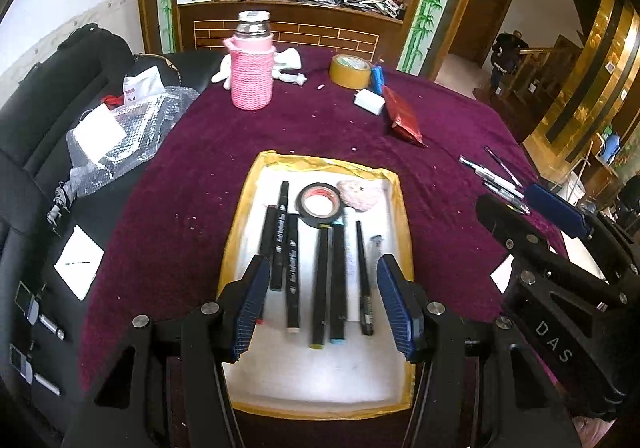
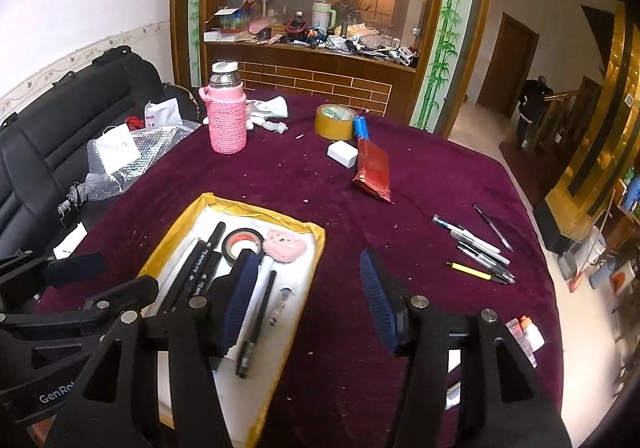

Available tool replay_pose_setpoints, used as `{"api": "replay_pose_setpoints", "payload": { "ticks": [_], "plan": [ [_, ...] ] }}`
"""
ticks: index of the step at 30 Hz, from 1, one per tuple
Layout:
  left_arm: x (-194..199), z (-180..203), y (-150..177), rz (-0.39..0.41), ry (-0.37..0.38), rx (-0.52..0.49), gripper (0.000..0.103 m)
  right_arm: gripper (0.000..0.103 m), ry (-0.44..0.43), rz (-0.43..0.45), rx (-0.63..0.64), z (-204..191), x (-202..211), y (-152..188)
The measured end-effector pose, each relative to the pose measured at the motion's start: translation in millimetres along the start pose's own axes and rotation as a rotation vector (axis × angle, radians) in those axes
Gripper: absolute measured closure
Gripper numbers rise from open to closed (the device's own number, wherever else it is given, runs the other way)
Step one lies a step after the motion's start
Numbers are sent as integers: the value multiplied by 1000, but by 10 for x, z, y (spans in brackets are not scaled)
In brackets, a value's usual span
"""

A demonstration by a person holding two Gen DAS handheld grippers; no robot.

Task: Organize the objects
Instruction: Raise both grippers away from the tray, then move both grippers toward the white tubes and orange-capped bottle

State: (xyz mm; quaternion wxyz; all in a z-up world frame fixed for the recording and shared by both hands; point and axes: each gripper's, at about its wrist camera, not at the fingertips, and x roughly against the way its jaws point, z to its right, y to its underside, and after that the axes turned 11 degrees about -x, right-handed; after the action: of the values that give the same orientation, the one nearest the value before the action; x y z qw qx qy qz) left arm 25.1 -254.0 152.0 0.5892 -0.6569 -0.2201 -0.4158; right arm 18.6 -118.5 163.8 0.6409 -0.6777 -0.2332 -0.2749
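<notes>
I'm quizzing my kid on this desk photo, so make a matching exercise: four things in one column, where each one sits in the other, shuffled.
Things:
1. black tape roll
2. yellow tape roll
3. loose pens
4. bubble wrap

Places:
A. on the black sofa
B. inside the yellow-edged tray
C. far side of the cloth, beside a blue tube
D. on the cloth, right of the tray

Pairs: 1-B, 2-C, 3-D, 4-A

The tray point(image 1: 403, 215) lies on the table point(image 1: 208, 151), holding markers point(image 1: 320, 280) behind which sits a tape roll point(image 1: 319, 204). Loose pens point(image 2: 476, 248) lie to its right, a bottle point(image 1: 252, 67) far behind
</notes>
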Motion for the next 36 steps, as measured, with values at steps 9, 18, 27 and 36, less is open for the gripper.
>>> {"api": "replay_pose_setpoints", "payload": {
  "ticks": [9, 18, 27, 36],
  "plan": [
    [36, 572, -30, -17, -15, -60, 53, 50, -7, 3, -33, 462, 97, 40],
    [39, 1081, -91, -27, -23, -87, 53, 49, -3, -2, -56, 936, 125, 31],
    [-314, 1470, 52, -153, -15, -71, 50, 47, -52, -93, -101, 1494, -70, 50],
    [-664, 2273, 352, -255, 118, -147, 50, 47, 125, -248, -353, 2999, -473, 385]
  ]
}}
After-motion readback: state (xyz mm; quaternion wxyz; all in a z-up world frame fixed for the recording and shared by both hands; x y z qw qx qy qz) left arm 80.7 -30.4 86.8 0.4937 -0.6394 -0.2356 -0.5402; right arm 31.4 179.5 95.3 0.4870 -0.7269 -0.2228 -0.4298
